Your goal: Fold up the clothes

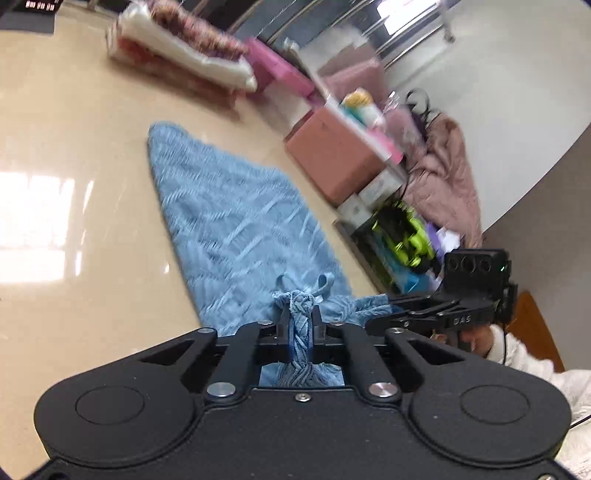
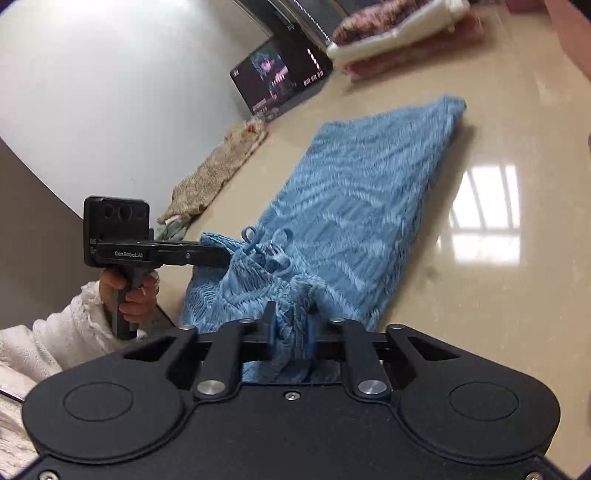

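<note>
At the bottom middle of each view, the left claw and the right claw each pinch the near edge of the blue knit, so the fold is starting and next they should carry that edge to the far end.

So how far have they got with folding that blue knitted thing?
Partly done: the blue garment lies flat on the beige table as a narrow strip, so it looks folded lengthwise already. In hand: the left gripper and right gripper each pinch its near drawstring edge. Left: probably carrying that edge over to the far end, then adding it to the folded stack.
</note>
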The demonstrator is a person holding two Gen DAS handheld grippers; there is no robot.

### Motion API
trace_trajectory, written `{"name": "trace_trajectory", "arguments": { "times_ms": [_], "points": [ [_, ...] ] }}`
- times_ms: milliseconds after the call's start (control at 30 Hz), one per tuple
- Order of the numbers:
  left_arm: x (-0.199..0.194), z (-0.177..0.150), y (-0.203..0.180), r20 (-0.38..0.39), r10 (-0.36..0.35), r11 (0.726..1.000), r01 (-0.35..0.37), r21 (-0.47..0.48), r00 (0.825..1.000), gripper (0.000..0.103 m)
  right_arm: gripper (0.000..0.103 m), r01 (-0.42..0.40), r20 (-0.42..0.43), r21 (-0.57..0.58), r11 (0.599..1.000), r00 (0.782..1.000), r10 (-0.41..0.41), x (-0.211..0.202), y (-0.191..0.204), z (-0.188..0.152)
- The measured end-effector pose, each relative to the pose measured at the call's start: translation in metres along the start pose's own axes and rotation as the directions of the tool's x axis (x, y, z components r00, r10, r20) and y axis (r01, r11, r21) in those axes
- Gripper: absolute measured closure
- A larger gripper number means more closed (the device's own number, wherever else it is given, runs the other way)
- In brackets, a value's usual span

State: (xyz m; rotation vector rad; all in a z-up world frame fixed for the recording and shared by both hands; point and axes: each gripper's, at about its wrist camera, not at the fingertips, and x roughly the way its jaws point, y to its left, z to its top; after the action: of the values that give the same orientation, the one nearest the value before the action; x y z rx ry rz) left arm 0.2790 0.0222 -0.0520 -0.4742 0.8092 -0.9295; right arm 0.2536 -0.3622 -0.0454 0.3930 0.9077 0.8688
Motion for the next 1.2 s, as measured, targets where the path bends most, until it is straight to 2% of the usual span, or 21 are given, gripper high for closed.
{"name": "trace_trajectory", "arguments": {
  "times_ms": [67, 167, 267, 333, 400, 433, 467, 500, 533, 567, 633, 733, 833, 900, 967, 1000, 1033, 1067, 1100, 1200],
  "points": [
    [-0.007, 0.005, -0.006, 0.038, -0.019, 1.000, 0.018, 0.024, 0.999, 0.097, 0.090, -0.030, 0.044, -0.002, 1.000, 0.999, 0.030, -0.009, 0.005, 0.003],
    [-0.010, 0.018, -0.003, 0.073, -0.012, 1.000, 0.012, 0.010, 0.997, 0.097, 0.090, -0.066, 0.102, 0.027, 0.997, 0.993, 0.063, -0.017, 0.004, 0.013],
    [0.001, 0.023, 0.010, 0.035, 0.023, 0.999, -0.022, -0.043, 0.999, 0.097, 0.090, -0.035, 0.096, 0.103, 0.994, 0.995, 0.025, -0.008, -0.012, 0.020],
    [0.009, 0.022, 0.017, 0.000, 0.069, 0.996, -0.069, -0.060, 0.998, 0.097, 0.086, -0.012, 0.069, 0.182, 0.983, 0.998, 0.000, 0.005, -0.028, 0.018],
    [0.012, 0.019, 0.024, -0.015, 0.124, 0.989, -0.125, -0.082, 0.992, 0.094, 0.084, -0.007, 0.091, 0.247, 0.969, 0.996, -0.016, 0.006, -0.039, 0.012],
    [0.010, 0.017, 0.027, -0.012, 0.127, 0.987, -0.127, -0.101, 0.992, 0.091, 0.080, -0.004, 0.101, 0.279, 0.960, 0.995, -0.025, 0.007, -0.045, 0.008],
    [0.006, 0.016, 0.029, 0.004, 0.118, 0.985, -0.116, -0.125, 0.993, 0.080, 0.069, -0.007, 0.118, 0.303, 0.953, 0.993, -0.030, 0.005, -0.049, 0.006],
    [0.000, 0.015, 0.030, 0.026, 0.118, 0.983, -0.114, -0.143, 0.993, 0.071, 0.063, -0.018, 0.148, 0.313, 0.950, 0.989, -0.030, -0.001, -0.048, 0.003],
    [-0.006, 0.014, 0.029, 0.054, 0.130, 0.982, -0.120, -0.149, 0.990, 0.054, 0.057, -0.025, 0.173, 0.316, 0.948, 0.984, -0.032, -0.007, -0.046, 0.000],
    [-0.014, 0.013, 0.025, 0.087, 0.150, 0.980, -0.136, -0.143, 0.985, 0.047, 0.053, -0.015, 0.184, 0.304, 0.953, 0.982, -0.044, -0.013, -0.041, -0.003],
    [-0.029, 0.009, 0.014, 0.146, 0.170, 0.980, -0.152, -0.127, 0.975, 0.047, 0.051, 0.048, 0.192, 0.255, 0.966, 0.976, -0.099, -0.023, -0.024, -0.012],
    [-0.045, 0.002, -0.011, 0.220, 0.151, 0.988, -0.139, -0.068, 0.964, 0.053, 0.052, 0.205, 0.211, 0.102, 0.973, 0.952, -0.223, -0.033, 0.020, -0.032],
    [-0.039, -0.009, -0.041, 0.211, 0.113, 0.993, -0.117, 0.008, 0.971, 0.066, 0.054, 0.313, 0.234, -0.039, 0.949, 0.926, -0.296, -0.028, 0.060, -0.059],
    [-0.026, -0.017, -0.053, 0.168, 0.133, 0.990, -0.140, 0.033, 0.977, 0.068, 0.062, 0.372, 0.237, -0.096, 0.923, 0.909, -0.341, -0.017, 0.076, -0.074],
    [-0.014, -0.026, -0.046, 0.116, 0.168, 0.986, -0.168, -0.005, 0.979, 0.076, 0.076, 0.434, 0.235, -0.125, 0.892, 0.886, -0.399, -0.004, 0.083, -0.082],
    [-0.009, -0.030, -0.040, 0.089, 0.185, 0.983, -0.183, -0.029, 0.979, 0.078, 0.082, 0.448, 0.236, -0.127, 0.885, 0.880, -0.412, -0.001, 0.082, -0.084],
    [-0.005, -0.034, -0.032, 0.068, 0.192, 0.980, -0.188, -0.060, 0.979, 0.085, 0.093, 0.454, 0.239, -0.117, 0.883, 0.876, -0.419, 0.000, 0.079, -0.085],
    [-0.001, -0.037, -0.023, 0.051, 0.195, 0.977, -0.189, -0.093, 0.980, 0.094, 0.095, 0.448, 0.240, -0.088, 0.890, 0.876, -0.418, -0.002, 0.074, -0.084],
    [-0.001, -0.039, -0.015, 0.052, 0.186, 0.976, -0.178, -0.128, 0.981, 0.097, 0.096, 0.426, 0.243, -0.040, 0.904, 0.882, -0.405, -0.006, 0.067, -0.084],
    [-0.003, -0.042, 0.000, 0.073, 0.158, 0.968, -0.140, -0.207, 0.985, 0.099, 0.096, 0.336, 0.264, 0.134, 0.932, 0.895, -0.360, -0.026, 0.039, -0.087]
  ]
}}
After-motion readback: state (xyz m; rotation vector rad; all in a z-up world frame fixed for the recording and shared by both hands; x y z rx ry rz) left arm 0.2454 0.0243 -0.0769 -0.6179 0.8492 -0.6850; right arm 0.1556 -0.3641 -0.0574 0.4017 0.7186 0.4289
